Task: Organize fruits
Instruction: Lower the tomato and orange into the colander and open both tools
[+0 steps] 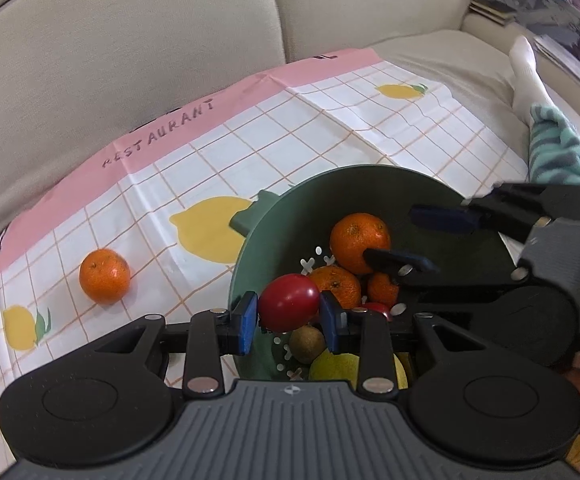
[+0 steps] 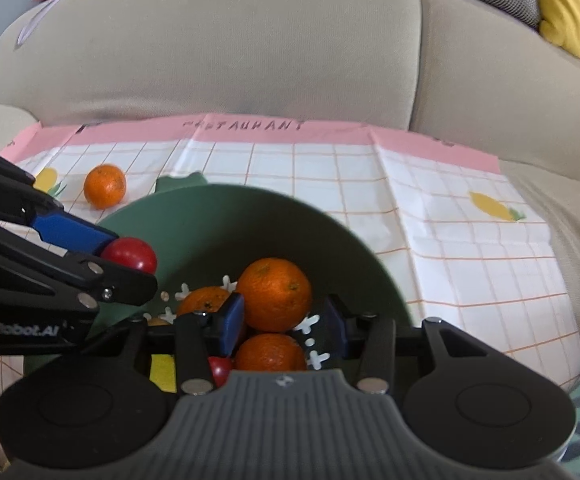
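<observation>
A green colander bowl [image 1: 374, 184] [image 2: 218, 216] stands on a lemon-print cloth and holds several oranges, a kiwi [image 1: 308, 344], a yellow fruit and a small red fruit. My left gripper [image 1: 289, 316] is shut on a red tomato [image 1: 289, 307] [image 2: 132, 254] over the bowl's near rim. My right gripper [image 2: 284, 316] [image 1: 422, 236] is open inside the bowl, its pads either side of a large orange [image 2: 275, 294] [image 1: 358, 240], with a gap on the right. One loose orange [image 1: 105, 276] [image 2: 104, 186] lies on the cloth left of the bowl.
The cloth [image 1: 330, 120] with its pink "RESTAURANT" border covers a beige sofa seat; the sofa back [image 2: 250, 48] rises behind. A teal striped sleeve [image 1: 562, 152] is at the right. A yellow cushion [image 2: 570, 12] sits top right.
</observation>
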Demonstrator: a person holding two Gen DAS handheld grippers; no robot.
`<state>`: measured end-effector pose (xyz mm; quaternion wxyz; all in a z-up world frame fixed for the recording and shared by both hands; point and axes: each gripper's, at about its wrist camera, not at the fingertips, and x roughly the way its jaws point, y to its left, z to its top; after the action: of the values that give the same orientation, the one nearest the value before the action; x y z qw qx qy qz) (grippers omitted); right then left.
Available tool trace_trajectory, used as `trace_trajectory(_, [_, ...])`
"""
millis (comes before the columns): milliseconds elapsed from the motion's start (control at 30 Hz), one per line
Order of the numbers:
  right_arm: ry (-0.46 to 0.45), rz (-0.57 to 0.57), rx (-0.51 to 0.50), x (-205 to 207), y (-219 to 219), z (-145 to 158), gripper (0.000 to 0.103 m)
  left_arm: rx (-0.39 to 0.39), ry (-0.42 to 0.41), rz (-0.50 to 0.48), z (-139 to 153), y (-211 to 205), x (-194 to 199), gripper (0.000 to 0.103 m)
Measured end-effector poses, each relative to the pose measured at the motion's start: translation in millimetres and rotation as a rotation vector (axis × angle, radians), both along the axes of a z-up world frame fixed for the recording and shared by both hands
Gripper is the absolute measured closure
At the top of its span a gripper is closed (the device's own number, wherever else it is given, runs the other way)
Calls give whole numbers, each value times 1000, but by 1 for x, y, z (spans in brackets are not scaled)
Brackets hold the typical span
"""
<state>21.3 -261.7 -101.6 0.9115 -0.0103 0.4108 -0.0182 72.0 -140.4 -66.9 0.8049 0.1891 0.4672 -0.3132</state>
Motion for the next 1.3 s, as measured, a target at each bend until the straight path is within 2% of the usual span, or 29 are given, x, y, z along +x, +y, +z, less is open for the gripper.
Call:
trace_trajectory(133, [-23,-26,-1,-8,-6,5,61,60,-30,-56,-6,-10,-2,66])
trace_trajectory(400, [-22,-65,134,-10,-20,3,61,164,-53,-130,-19,-22,-7,66])
trace_trajectory(600, [-13,-54,123,-9,-15,0,61,202,-48,-140,-26,-26,-7,61])
trace_trajectory(833, [-9,-52,113,-8,-15,-2,61,198,-48,-146,-27,-25,-8,60])
trace_trajectory(1067, [-6,-57,105,-8,-14,-2,60,184,-65,-148,-23,-22,-12,52])
trace_trajectory(1200, [-9,-58,97,-10,-13,0,60,173,-73,-146,-16,-18,-15,51])
trace_trajectory(1300, [-15,-63,97,-12,-13,3,54,174,-90,-147,-8,-14,-19,51])
